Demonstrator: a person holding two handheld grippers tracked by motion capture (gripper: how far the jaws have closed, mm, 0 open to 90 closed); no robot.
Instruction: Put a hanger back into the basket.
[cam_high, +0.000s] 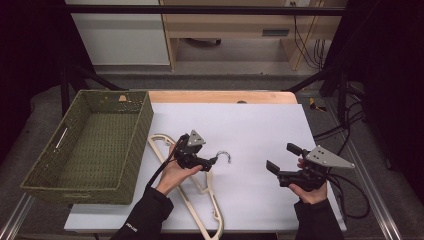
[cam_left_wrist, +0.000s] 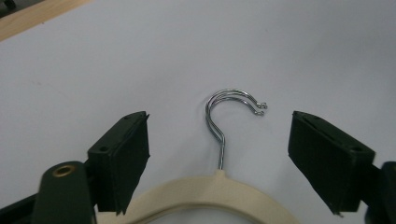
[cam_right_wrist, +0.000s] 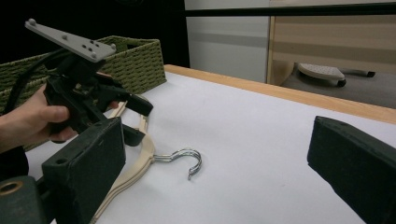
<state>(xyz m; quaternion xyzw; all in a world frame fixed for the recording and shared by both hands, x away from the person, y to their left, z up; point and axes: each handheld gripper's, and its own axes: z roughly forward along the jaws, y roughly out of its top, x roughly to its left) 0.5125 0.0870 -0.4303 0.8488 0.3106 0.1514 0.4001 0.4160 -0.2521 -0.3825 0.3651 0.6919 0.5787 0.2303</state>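
A basket (cam_high: 95, 145) stands on the left part of the table (cam_high: 260, 125), and a hanger (cam_high: 197, 192) lies flat just right of it, its hook (cam_high: 223, 156) pointing right. The left gripper (cam_high: 202, 162) sits over the hanger's neck; the right gripper (cam_high: 280, 160) is well apart to the right.

hanger (cam_left_wrist: 205, 193) cut off below (left gripper view), shoulders unseen
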